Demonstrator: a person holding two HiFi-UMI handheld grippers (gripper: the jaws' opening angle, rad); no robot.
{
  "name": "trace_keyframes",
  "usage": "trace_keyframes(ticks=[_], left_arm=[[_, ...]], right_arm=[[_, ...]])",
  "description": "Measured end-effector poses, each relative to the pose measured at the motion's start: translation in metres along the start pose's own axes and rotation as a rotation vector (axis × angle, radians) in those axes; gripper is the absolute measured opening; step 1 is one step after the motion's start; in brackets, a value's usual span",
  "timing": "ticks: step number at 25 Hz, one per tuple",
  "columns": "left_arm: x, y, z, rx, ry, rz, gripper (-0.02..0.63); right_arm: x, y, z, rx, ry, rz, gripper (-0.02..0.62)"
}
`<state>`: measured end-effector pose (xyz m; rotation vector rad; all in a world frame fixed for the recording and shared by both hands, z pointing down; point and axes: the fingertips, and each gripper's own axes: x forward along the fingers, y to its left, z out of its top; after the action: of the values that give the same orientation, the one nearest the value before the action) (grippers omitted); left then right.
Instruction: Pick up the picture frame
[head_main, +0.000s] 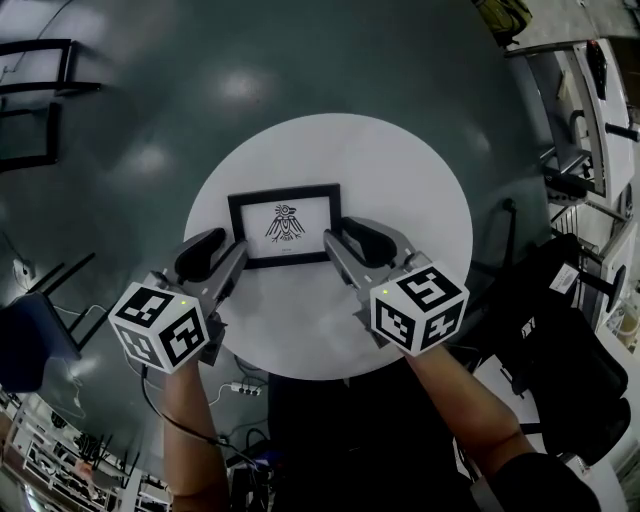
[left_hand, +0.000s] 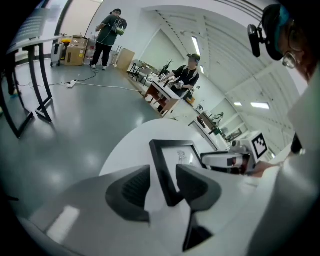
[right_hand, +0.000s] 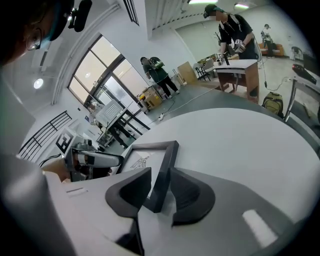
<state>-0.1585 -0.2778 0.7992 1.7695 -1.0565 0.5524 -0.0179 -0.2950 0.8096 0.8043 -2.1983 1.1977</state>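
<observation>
- Picture frame (head_main: 285, 225) lies flat in the middle of the round white counter (head_main: 400, 180), not lifted yet.
- Left gripper (head_main: 230, 246) is wide open around its left side.
- Right gripper (head_main: 346, 237) looks pinched on its right side.
- Still to do: squeeze left, lift.

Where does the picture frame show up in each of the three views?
Head view: picture frame at centre, lying flat.
Left gripper view: frame low centre, one end between the jaws.
Right gripper view: frame low centre, its other end between the jaws.
Shared landmark: the round white table beneath it.
</observation>
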Motion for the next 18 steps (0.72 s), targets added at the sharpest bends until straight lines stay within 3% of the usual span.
trace_keyframes(ticks=[2, 18], left_arm=[[0.001, -0.002, 0.000, 0.012, 0.019, 0.005, 0.159], [0.011, -0.004, -0.004, 0.025, 0.061, 0.015, 0.104]], right_arm=[[0.000, -0.002, 0.001, 0.005, 0.002, -0.015, 0.083], [0.002, -0.003, 0.000, -0.041, 0.002, -0.048, 0.081]])
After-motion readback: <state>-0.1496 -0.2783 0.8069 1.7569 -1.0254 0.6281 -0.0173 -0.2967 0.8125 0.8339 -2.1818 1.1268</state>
